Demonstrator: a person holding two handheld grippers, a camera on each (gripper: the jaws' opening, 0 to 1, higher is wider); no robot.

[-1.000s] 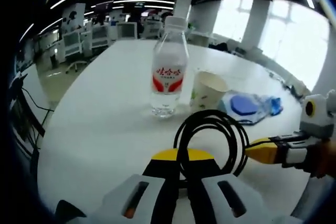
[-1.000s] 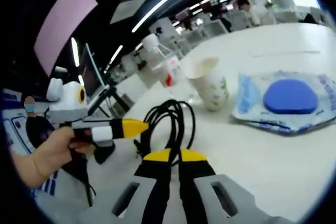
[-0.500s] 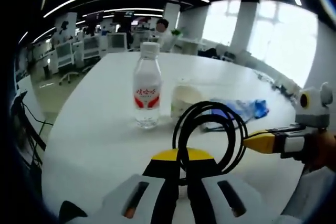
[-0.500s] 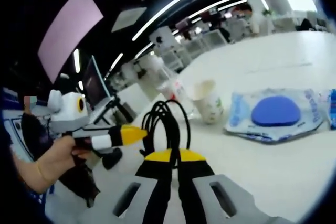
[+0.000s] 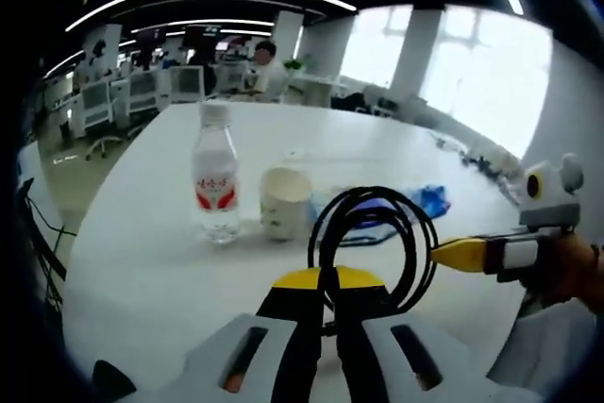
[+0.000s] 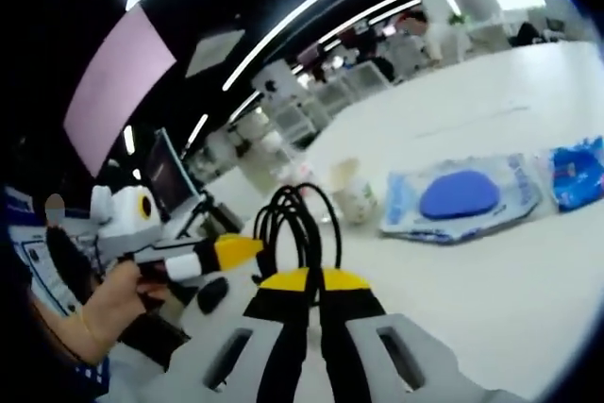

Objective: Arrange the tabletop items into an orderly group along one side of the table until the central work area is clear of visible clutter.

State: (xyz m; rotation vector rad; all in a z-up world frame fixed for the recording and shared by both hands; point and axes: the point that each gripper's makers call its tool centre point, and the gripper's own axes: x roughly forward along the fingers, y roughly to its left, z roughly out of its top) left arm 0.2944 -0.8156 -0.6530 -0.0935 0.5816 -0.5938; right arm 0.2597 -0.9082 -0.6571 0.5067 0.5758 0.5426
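A coiled black cable (image 5: 376, 238) hangs above the white table (image 5: 142, 261). My left gripper (image 5: 327, 278) is shut on its left side. My right gripper (image 5: 445, 254), held in a hand, comes in from the right and is shut on its right edge. In the right gripper view the cable (image 6: 297, 224) rises from my right gripper (image 6: 316, 280), with the left gripper (image 6: 247, 247) at its left. Beyond stand a water bottle (image 5: 215, 176) and a paper cup (image 5: 285, 203), close together. A clear bag with a blue disc (image 6: 462, 197) and a blue packet (image 6: 578, 173) lie to their right.
The table's left edge (image 5: 85, 224) drops to an aisle with office chairs and desks with monitors. A person (image 5: 264, 63) sits at a far desk. A dark monitor (image 6: 170, 172) stands near the table's corner. Bare tabletop (image 6: 528, 271) lies in front of the bag.
Both views have pulled back and swung, so the bottle, cup and bag look smaller and farther away. The cable stays held in both grippers.
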